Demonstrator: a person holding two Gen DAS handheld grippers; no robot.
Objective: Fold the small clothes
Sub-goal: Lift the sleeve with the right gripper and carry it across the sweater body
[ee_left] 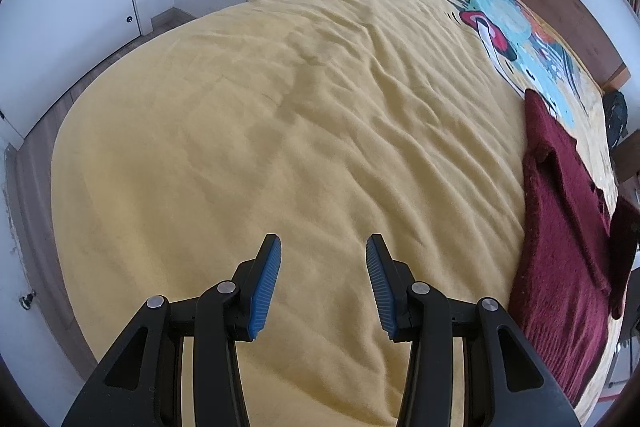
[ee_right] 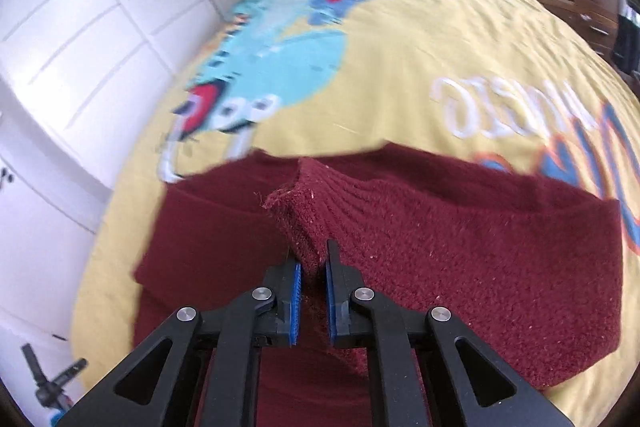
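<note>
- Left: my left gripper (ee_left: 323,281) hangs half-open and empty over the bed (ee_left: 280,115).
- Right: my right gripper (ee_right: 313,301) pinches a raised fold of the maroon sweater (ee_right: 460,247) on the bed.
- Handling: soft, limp, light knit; best held at edges or corners.

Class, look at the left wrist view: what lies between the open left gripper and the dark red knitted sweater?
Only bare, wrinkled yellow bedspread separates the left gripper from the dark red knitted sweater, seen in the left wrist view.
</note>
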